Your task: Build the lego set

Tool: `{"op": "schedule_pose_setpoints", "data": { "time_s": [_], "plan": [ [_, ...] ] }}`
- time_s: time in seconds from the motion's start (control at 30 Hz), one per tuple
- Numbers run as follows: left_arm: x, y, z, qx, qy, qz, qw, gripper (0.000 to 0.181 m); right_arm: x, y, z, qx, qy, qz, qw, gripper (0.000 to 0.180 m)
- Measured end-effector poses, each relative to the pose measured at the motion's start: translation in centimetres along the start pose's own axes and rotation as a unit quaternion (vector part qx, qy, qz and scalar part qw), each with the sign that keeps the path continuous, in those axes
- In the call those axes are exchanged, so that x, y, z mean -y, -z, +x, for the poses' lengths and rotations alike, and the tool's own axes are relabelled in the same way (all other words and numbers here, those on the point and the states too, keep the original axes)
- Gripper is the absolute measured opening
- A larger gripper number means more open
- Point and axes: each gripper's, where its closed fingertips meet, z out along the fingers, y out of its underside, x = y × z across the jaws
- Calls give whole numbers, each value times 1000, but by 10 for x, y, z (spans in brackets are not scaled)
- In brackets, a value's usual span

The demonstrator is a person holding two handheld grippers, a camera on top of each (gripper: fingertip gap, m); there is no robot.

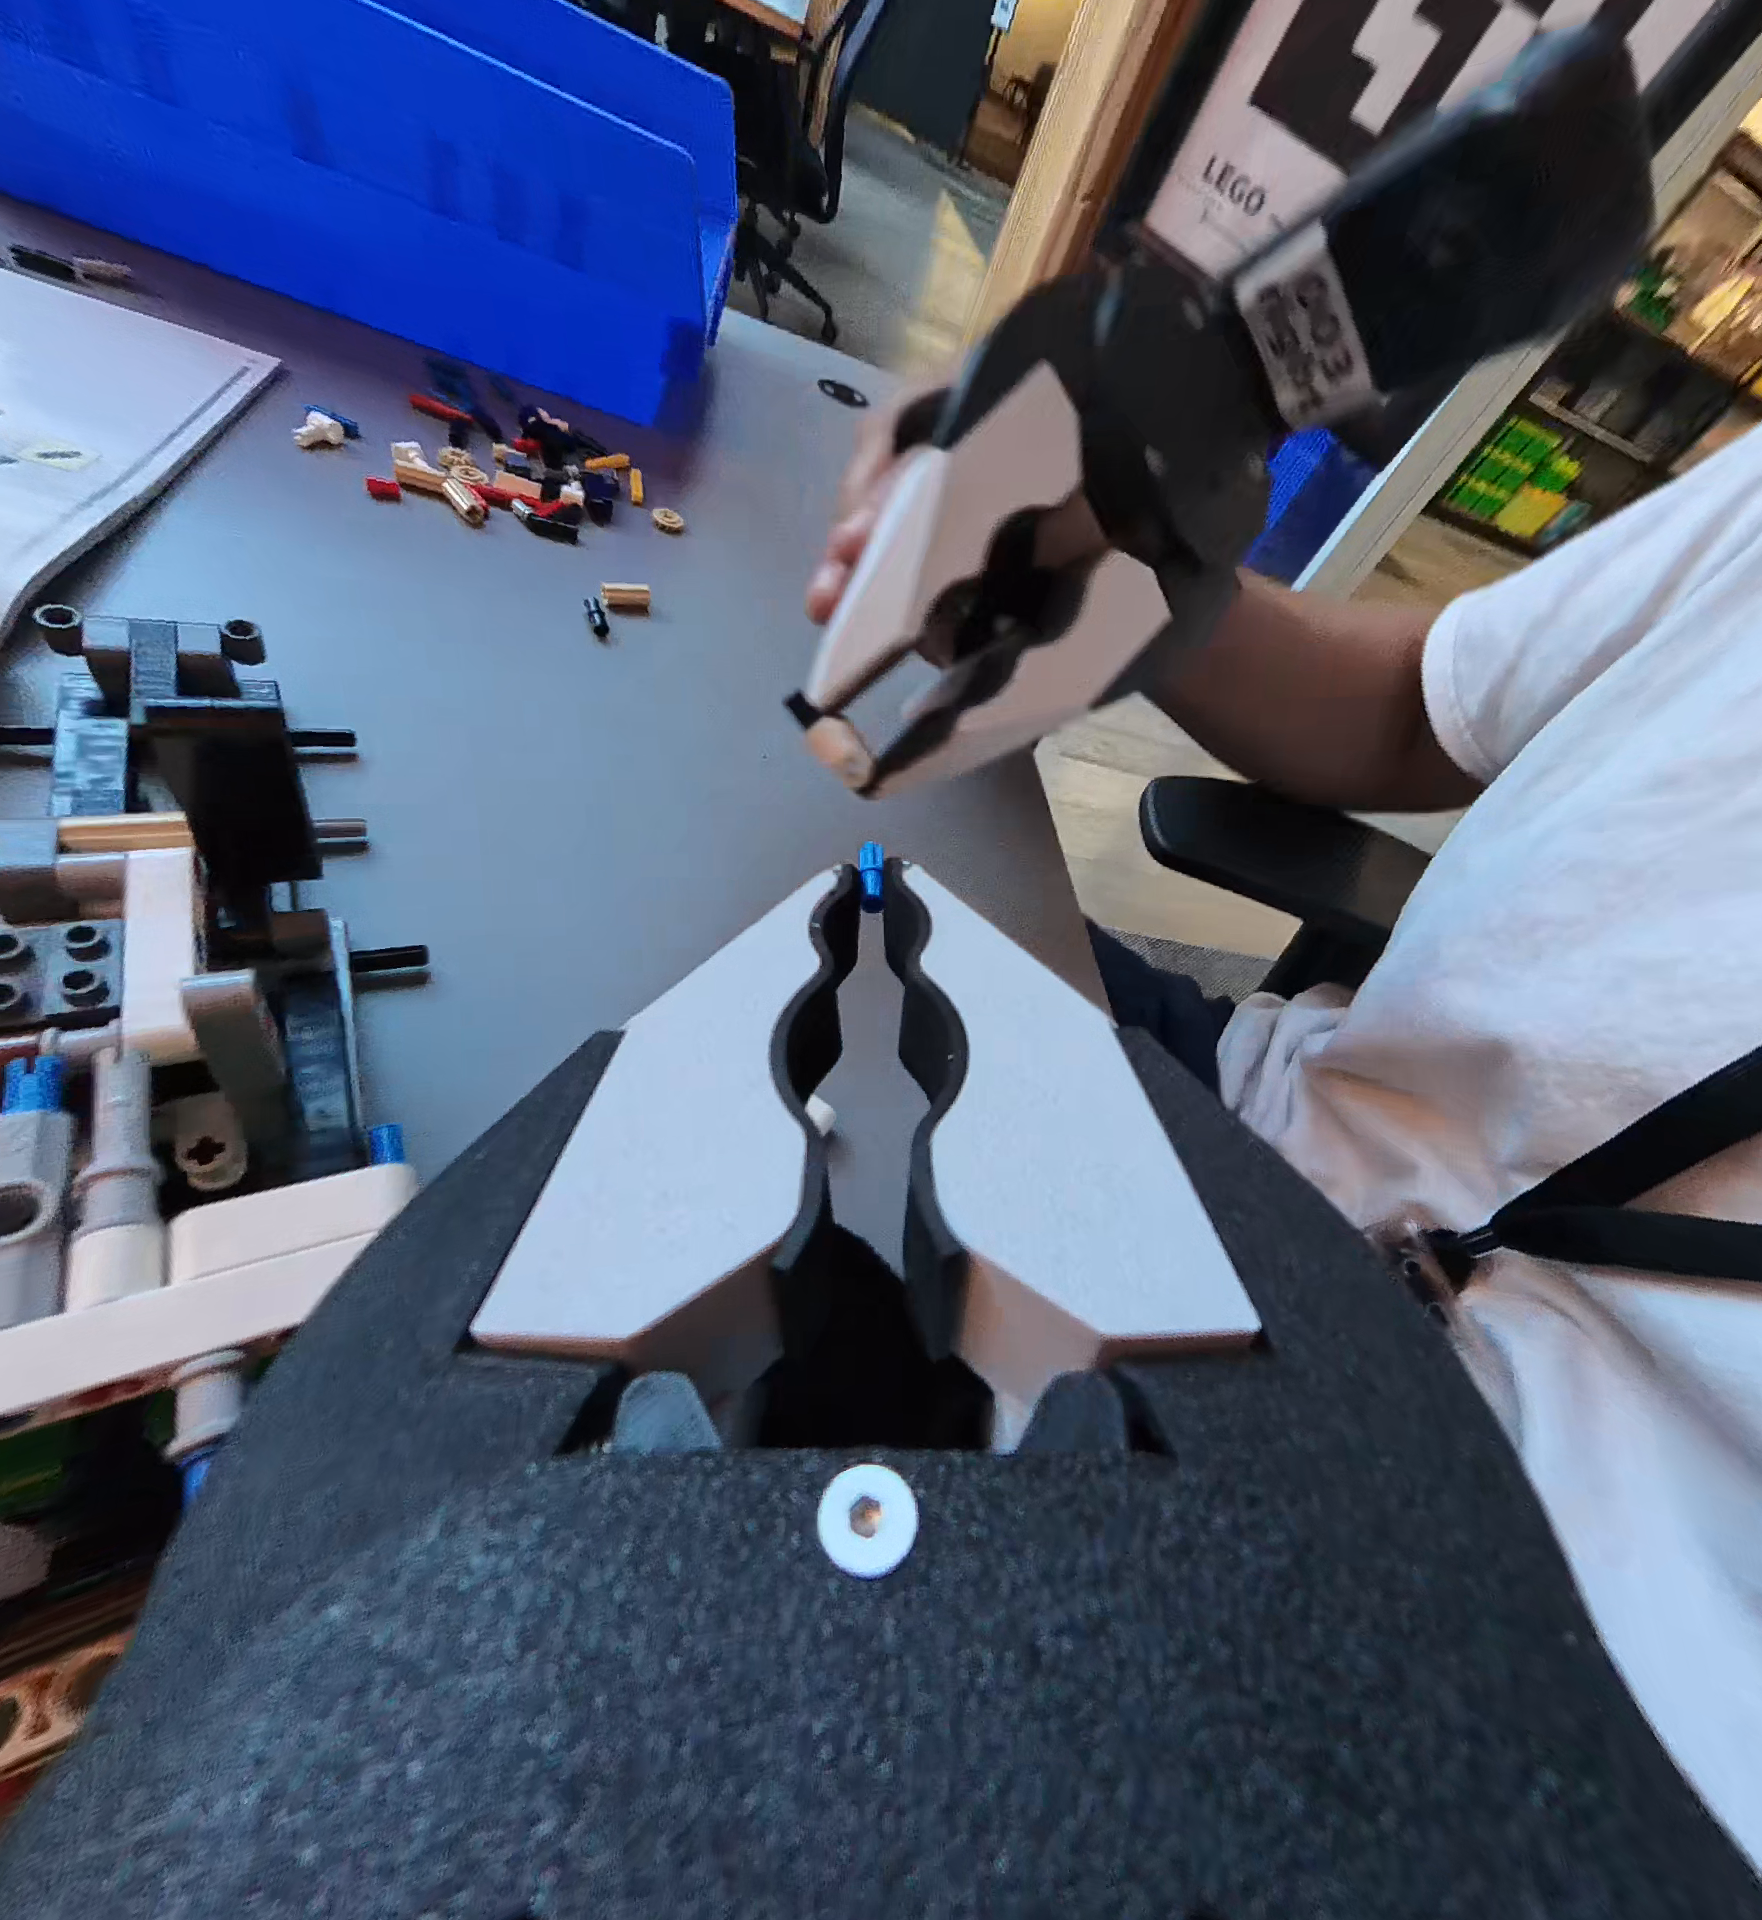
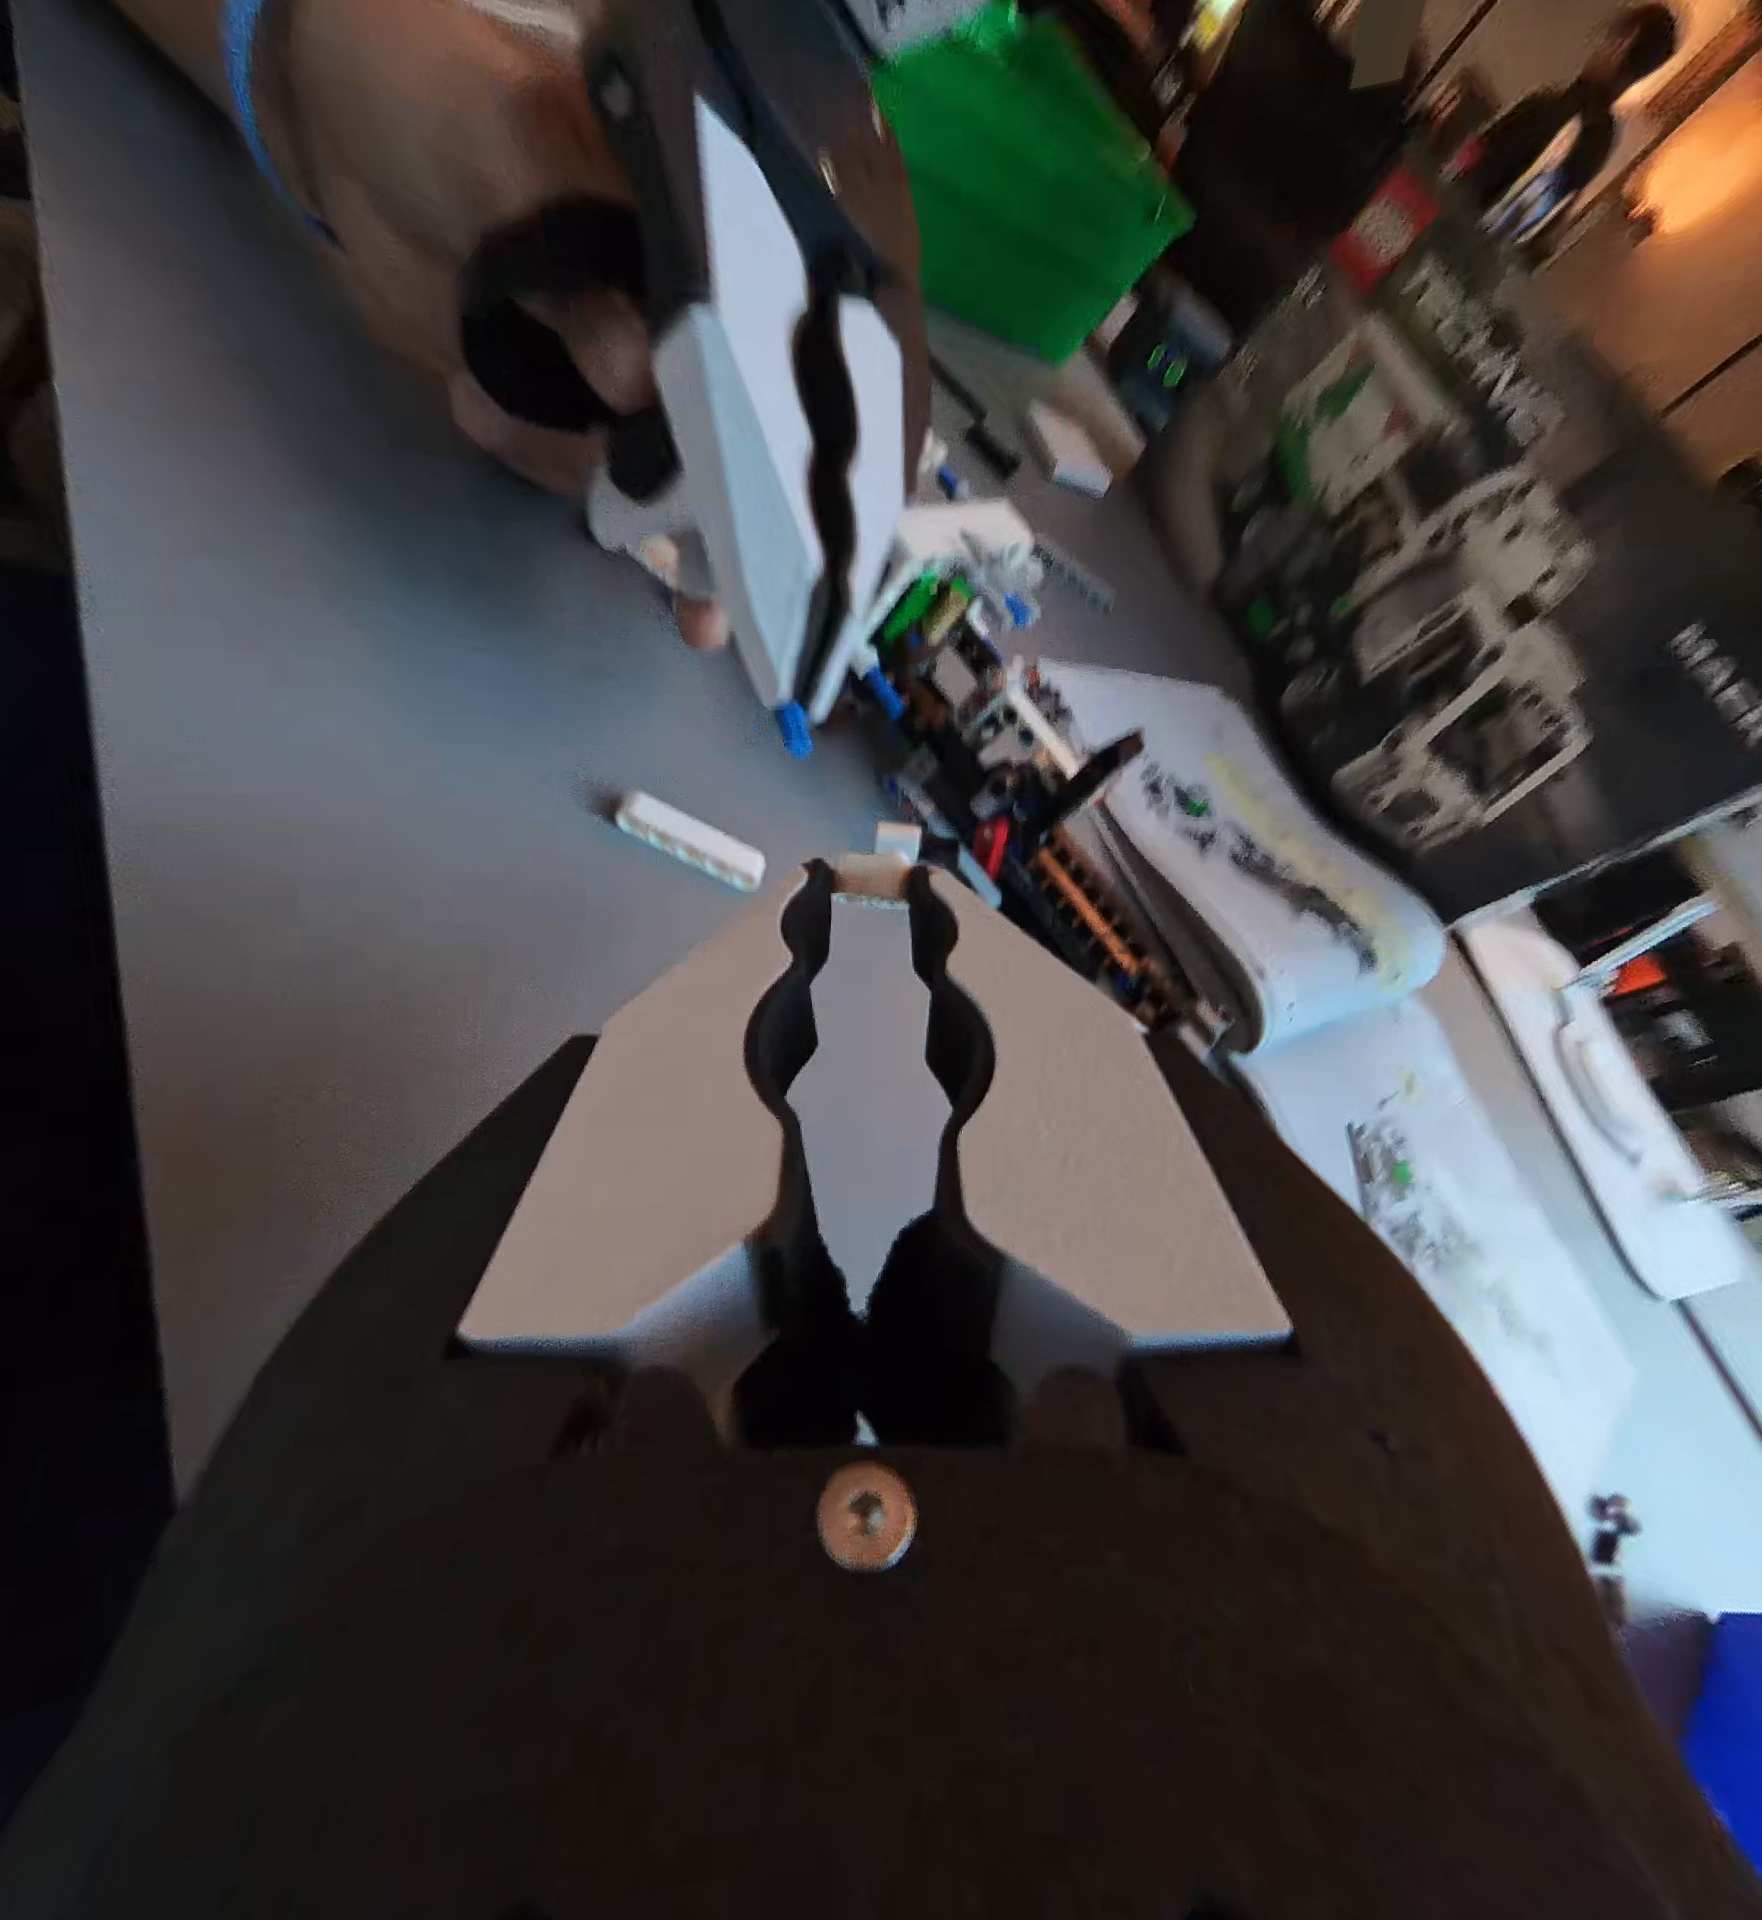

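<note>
My left gripper [image 1: 871, 871] is shut on a small blue pin [image 1: 870, 875] held at its fingertips above the grey table [image 1: 565, 790]. My right gripper [image 2: 869, 881] is shut on a short tan cylinder piece [image 2: 869, 879]; it also shows in the left wrist view [image 1: 841, 750], up and slightly left of the blue pin, a short gap apart. The left gripper with the blue pin [image 2: 794, 727] shows in the right wrist view. The partly built model [image 1: 129, 987] of grey, black, white and blue parts lies at the left.
A pile of loose small pieces [image 1: 513, 473] lies mid-table, with a tan and a black piece [image 1: 619, 603] nearer. An open instruction booklet [image 1: 46, 416] and a blue bin [image 1: 357, 166] stand behind. A white beam [image 2: 690, 826] lies on the table. A person in a white shirt [image 1: 1583, 935] sits at right.
</note>
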Motion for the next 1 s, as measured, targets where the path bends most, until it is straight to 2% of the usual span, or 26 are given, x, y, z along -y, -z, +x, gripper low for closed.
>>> {"op": "schedule_pose_setpoints", "data": {
  "time_s": [0.1,0.4,0.53,1.0],
  "plan": [
    [4,3,1,-21,24,16,999,1,17,0,-11,-34,20,31,999,13],
    [-7,-3,6,-36,47,-21,998,1,14,-10,-15,-56,56,6,997,13],
    [-12,-5,9,-38,41,-39,998,1,18,-10,-25,-18,63,23,998,13],
    [-15,-5,11,-50,51,-48,996,1,10,-12,-31,-8,71,9,997,13]
  ]
}}
